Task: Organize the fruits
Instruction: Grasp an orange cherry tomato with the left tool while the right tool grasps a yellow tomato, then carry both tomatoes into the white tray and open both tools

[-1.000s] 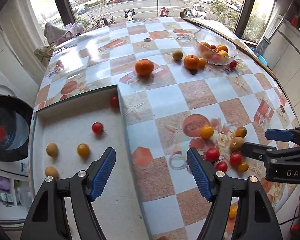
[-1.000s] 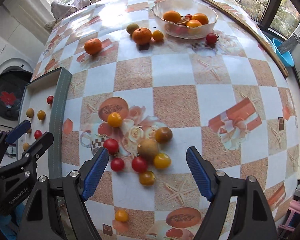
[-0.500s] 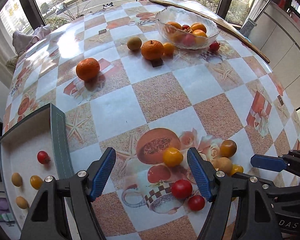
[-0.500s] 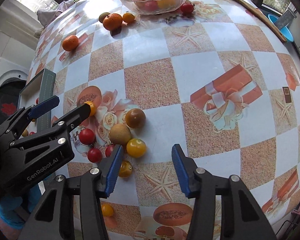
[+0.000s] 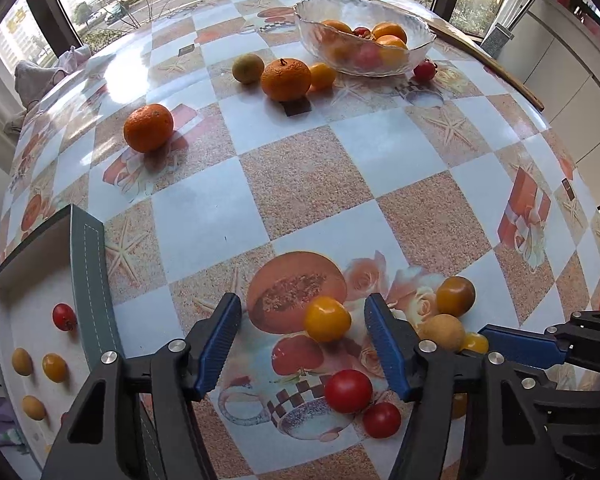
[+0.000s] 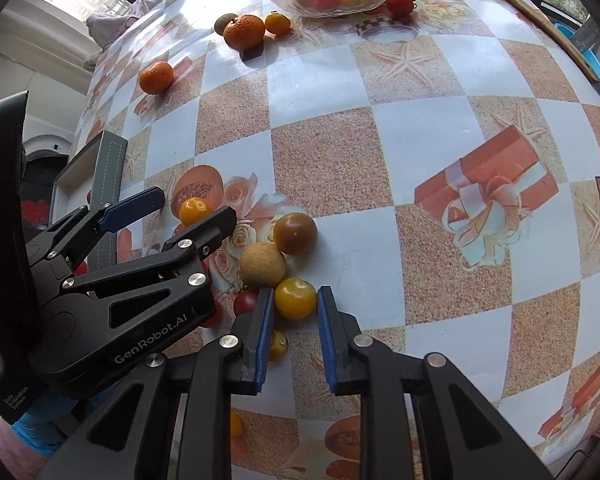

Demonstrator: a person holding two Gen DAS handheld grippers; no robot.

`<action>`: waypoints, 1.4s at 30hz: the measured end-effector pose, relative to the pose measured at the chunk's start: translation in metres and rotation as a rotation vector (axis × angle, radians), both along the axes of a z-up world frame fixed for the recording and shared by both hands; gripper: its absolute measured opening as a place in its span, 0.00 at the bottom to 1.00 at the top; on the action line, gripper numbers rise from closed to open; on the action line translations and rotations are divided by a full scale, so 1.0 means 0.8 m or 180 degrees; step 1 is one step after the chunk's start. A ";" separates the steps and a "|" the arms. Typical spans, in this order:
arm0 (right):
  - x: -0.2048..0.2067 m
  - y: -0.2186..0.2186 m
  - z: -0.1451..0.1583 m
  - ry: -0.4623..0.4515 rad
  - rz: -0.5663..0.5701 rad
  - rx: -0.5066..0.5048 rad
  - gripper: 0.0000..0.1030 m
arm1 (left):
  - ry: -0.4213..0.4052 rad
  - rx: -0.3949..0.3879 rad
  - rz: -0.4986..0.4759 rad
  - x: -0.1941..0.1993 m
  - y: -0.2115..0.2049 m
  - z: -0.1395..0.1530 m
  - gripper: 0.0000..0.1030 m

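Yellow tomato [image 6: 295,298] pinched in my right gripper [image 6: 294,314]; squeezing could burst it. Left gripper [image 5: 302,330] half-closed, empty.

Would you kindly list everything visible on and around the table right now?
glass bowl: one, clear, far end, holding orange and red fruit
mandarins: two, orange, mid-table
greenish fruit: one, beside the farther mandarin
small tomatoes: several, red, yellow, brownish, clustered near the grippers
tan fruit: one, within the cluster
tray: one, grey-rimmed, left, holding red and yellow tomatoes
left gripper: jaws just been closing, open around orange-yellow tomato
right gripper: shut on yellow tomato
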State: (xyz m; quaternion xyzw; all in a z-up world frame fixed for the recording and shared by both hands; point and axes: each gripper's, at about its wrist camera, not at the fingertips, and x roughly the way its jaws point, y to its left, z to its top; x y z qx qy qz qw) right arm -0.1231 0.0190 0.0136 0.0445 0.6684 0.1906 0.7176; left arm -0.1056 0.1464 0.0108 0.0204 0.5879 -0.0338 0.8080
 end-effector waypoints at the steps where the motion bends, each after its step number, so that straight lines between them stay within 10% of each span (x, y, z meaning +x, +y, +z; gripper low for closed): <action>1: 0.000 0.000 0.000 -0.0003 0.0000 0.0008 0.22 | -0.0008 -0.0007 -0.0009 -0.001 -0.001 0.001 0.56; 5: 0.001 -0.005 -0.001 0.0040 -0.0056 0.0062 0.22 | -0.0034 -0.0061 -0.0039 0.000 0.000 0.005 0.21; 42: -0.006 0.083 0.064 -0.0311 0.0426 0.0099 0.22 | -0.0410 -0.0350 0.1093 -0.117 0.154 0.092 0.21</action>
